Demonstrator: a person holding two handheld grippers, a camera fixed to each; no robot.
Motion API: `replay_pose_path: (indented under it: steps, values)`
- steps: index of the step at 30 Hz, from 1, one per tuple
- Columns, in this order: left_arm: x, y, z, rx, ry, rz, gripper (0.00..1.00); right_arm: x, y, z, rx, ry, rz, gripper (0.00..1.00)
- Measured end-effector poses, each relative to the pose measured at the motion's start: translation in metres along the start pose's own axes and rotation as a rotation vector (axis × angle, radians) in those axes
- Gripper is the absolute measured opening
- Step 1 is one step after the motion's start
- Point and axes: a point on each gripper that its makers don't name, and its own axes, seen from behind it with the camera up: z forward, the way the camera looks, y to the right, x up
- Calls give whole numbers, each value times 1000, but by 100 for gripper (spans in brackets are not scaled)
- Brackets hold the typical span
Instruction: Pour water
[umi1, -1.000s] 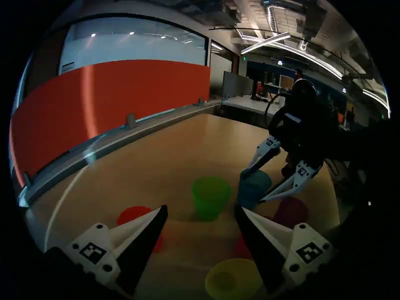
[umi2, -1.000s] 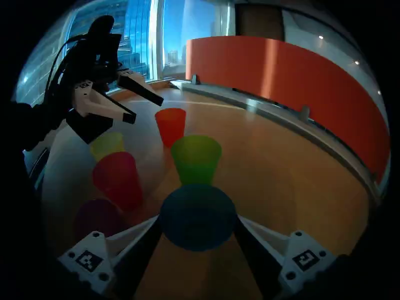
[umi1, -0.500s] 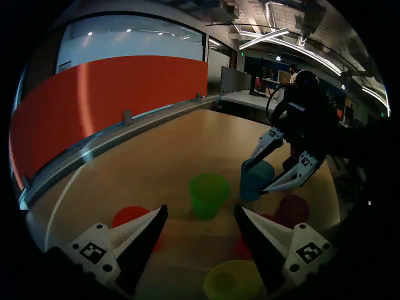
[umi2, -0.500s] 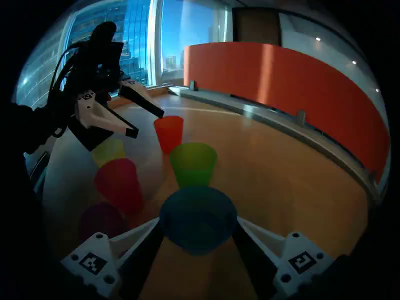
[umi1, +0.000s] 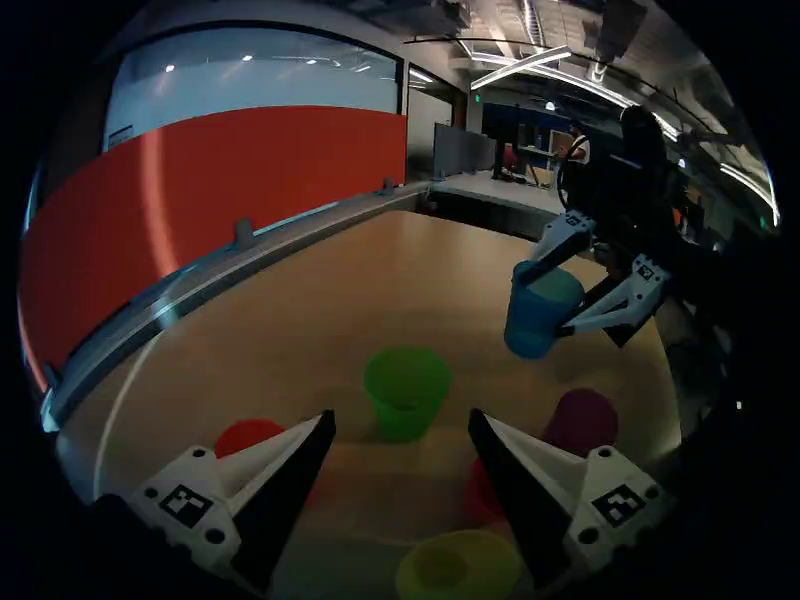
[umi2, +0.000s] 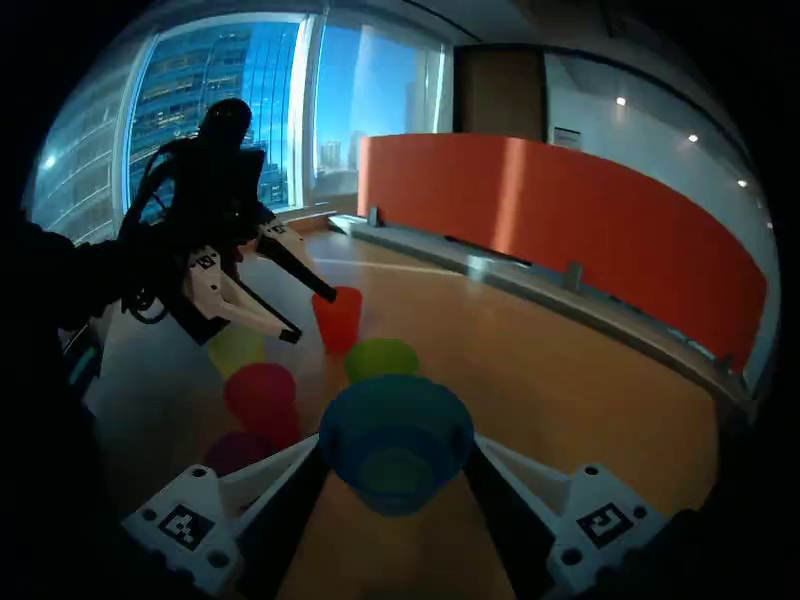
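Scanning left to right across the left gripper view. An orange-red cup (umi1: 245, 438) sits nearest the orange partition (umi1: 200, 190), partly behind one finger. The left gripper (umi1: 400, 425) hovers low with its jaws spread wide and nothing between them. A green cup (umi1: 405, 390) stands upright just beyond the gap. Closer in are a red cup (umi1: 480, 495) and a yellow cup (umi1: 450, 565). Further right, the right gripper (umi1: 540, 300) holds the blue cup (umi1: 535, 315) well clear of the worktop (umi1: 330, 300), jaws closed against its two sides and the cup roughly upright. A purple cup (umi1: 583, 418) stands below it.

Progress: pickup looks done, pour not begun. No tilt, no stream, and none of the standing cups shows water that I can make out. Whether the blue cup carries any I cannot tell (its inside reads dark in the right gripper view). Left to do, by my guess: bring it over a receiving cup, tip, set down.

Surface is smooth pale wood, glossy and uncluttered apart from the cups. The room is an open office with strip lights overhead. In the right gripper view, tall windows (umi2: 180, 120) show towers outside.
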Motion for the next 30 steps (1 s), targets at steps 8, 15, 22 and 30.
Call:
replay_pose_path:
  steps: [8,15,22,30]
  values:
    - [-5,1,7,1,-40,-5,99,30,-2,-25,-38,94,-10,90]
    - [-9,1,17,5,-77,-7,99,49,-2,-42,-63,158,-22,90]
    - [-13,3,27,7,-118,-9,100,58,-4,-52,-74,192,-33,90]
    - [-16,1,35,18,-170,-26,99,61,-7,-59,-76,208,-37,90]
